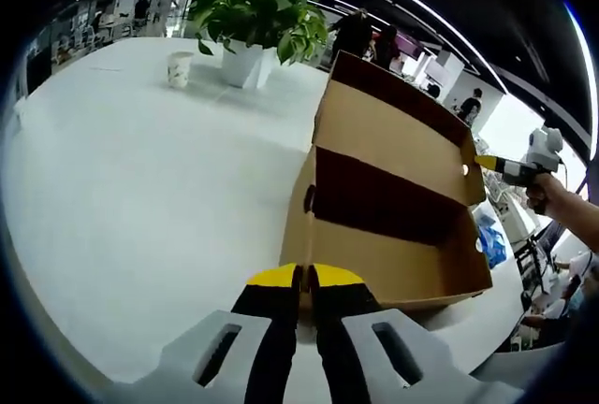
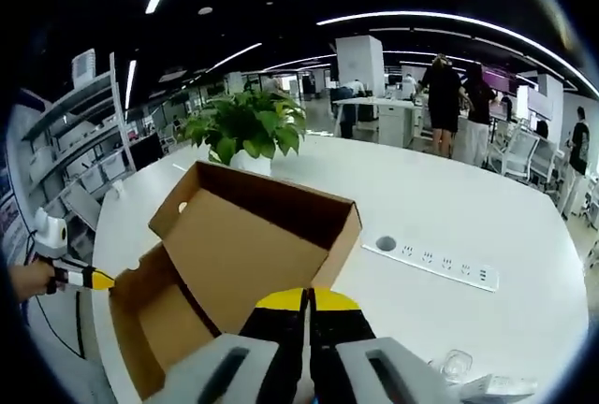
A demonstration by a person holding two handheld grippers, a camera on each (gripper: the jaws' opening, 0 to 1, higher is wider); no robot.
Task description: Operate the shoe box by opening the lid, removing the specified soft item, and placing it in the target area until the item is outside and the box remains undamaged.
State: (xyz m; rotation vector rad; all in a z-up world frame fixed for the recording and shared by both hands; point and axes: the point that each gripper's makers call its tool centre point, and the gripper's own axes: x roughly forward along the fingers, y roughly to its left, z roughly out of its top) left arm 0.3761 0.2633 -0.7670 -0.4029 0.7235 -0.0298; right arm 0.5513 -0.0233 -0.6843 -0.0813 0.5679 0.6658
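The brown cardboard shoe box [image 1: 393,264] stands open on the white table [image 1: 140,198], its lid [image 1: 393,133] tilted up and back. My left gripper [image 1: 304,278] is shut on the thin near end wall of the box. It enters the right gripper view from the left as the left gripper [image 2: 98,280], its tip on the box's end wall [image 2: 140,296]. My right gripper [image 2: 307,299] is shut on the near side flap of the lid [image 2: 253,236]. The right gripper [image 1: 491,164] comes in from the right, on the lid's far end. The box's inside is dark and shadowed.
A potted plant [image 1: 257,21] and a paper cup [image 1: 179,68] stand at the far side of the table. A white power strip [image 2: 440,259] lies right of the box, with a small clear object [image 2: 456,365] nearer. People stand in the office behind.
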